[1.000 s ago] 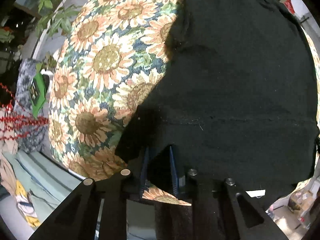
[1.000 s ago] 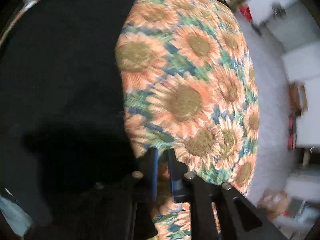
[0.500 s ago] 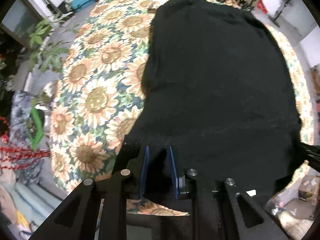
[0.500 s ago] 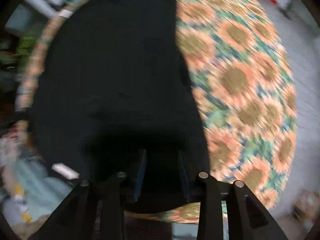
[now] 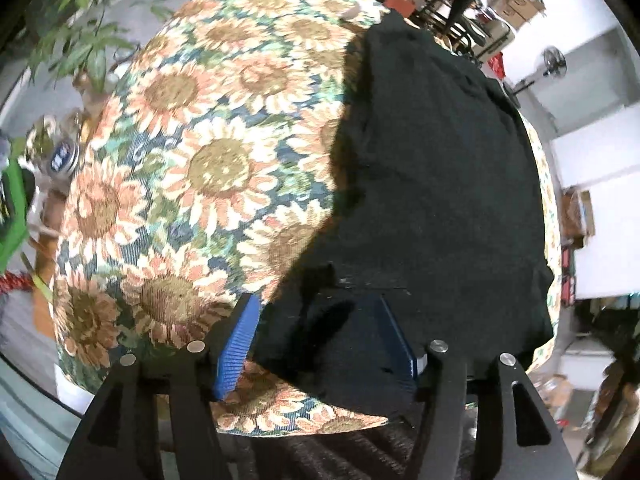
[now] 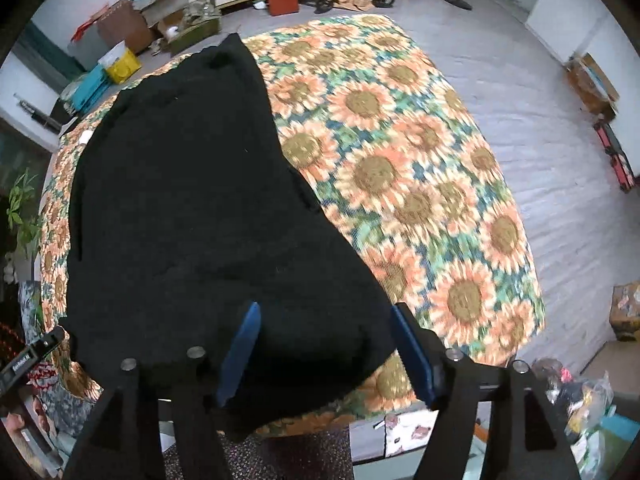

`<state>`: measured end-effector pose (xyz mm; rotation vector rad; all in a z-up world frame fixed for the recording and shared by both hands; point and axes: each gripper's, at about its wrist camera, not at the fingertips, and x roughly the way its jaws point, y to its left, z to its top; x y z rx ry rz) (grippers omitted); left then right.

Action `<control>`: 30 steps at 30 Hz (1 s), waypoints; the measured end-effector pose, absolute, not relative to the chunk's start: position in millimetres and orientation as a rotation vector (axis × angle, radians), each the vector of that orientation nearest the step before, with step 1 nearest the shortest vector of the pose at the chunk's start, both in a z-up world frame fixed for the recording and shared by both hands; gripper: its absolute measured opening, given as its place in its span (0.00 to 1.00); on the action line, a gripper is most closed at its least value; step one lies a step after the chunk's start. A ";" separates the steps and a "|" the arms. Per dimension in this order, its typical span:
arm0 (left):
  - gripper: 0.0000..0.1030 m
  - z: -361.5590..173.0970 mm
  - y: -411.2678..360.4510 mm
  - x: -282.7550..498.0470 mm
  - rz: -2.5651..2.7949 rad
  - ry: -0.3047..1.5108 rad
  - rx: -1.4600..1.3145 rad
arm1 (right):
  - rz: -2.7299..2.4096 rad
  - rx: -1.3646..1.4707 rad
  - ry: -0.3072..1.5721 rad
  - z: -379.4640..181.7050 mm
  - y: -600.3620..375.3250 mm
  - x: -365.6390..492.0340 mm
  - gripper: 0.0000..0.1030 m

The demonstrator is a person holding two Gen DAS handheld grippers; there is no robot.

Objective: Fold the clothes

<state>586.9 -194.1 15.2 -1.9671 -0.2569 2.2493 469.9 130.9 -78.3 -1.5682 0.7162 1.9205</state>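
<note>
Your left gripper point(image 5: 332, 320) has its blue ribbed fingers point(image 5: 238, 350) spread apart, and the near hem of the black knitted garment point(image 5: 432, 184) lies between them without being pinched. The garment stretches away ahead and to the right of that gripper, flat on the sunflower-patterned tablecloth point(image 5: 208, 160), whose bare flowers fill everything to its left. Your right gripper point(image 6: 326, 326) is likewise spread wide, with the garment's near right corner lying between its blue fingers point(image 6: 240, 350) and draped slightly over the table edge. From this gripper the black cloth runs ahead and leftward, and open tablecloth lies to its right, with grey floor point(image 6: 540, 92) beyond
</note>
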 end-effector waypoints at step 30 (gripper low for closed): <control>0.65 -19.0 -175.3 612.8 2.404 -0.446 -2.030 | 1.818 -1.627 1.290 -171.4 163.8 572.3 0.77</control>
